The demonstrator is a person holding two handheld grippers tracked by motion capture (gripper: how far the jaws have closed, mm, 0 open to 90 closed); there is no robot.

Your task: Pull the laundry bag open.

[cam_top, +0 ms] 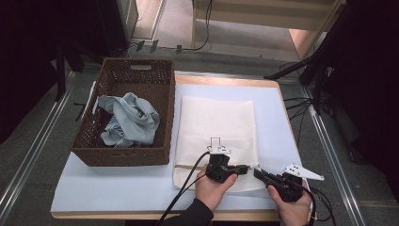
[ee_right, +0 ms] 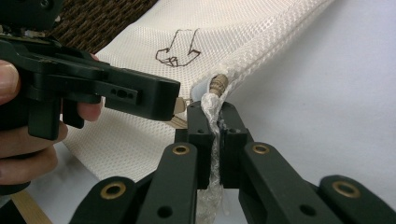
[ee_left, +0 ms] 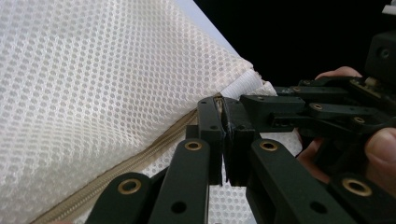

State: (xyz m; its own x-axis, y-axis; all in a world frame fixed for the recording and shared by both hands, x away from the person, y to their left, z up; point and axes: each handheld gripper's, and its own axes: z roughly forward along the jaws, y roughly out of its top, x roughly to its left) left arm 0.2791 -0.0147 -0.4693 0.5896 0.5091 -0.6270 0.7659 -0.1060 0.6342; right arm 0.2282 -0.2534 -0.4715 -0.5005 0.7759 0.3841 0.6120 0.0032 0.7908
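A white mesh laundry bag [cam_top: 216, 122] lies flat on the table, its beige zipper [ee_left: 140, 158] running along the near edge. My left gripper [cam_top: 245, 168] points right at the bag's near right corner, shut on the small beige zipper pull [ee_right: 179, 106]. From the right, my right gripper [cam_top: 258, 172] meets it tip to tip. In the right gripper view my right gripper [ee_right: 214, 116] is shut on the bunched corner of the mesh bag [ee_right: 217, 86], with the left gripper [ee_right: 175, 100] just to its left. In the left gripper view my left gripper [ee_left: 223, 121] stands shut at the zipper's end.
A brown wicker basket [cam_top: 136, 70] holding a crumpled light blue cloth [cam_top: 129, 117] stands at the left of the white table top [cam_top: 117, 188]. A small pen drawing [ee_right: 177, 51] marks the bag. Cables trail from both grippers toward the table's front edge.
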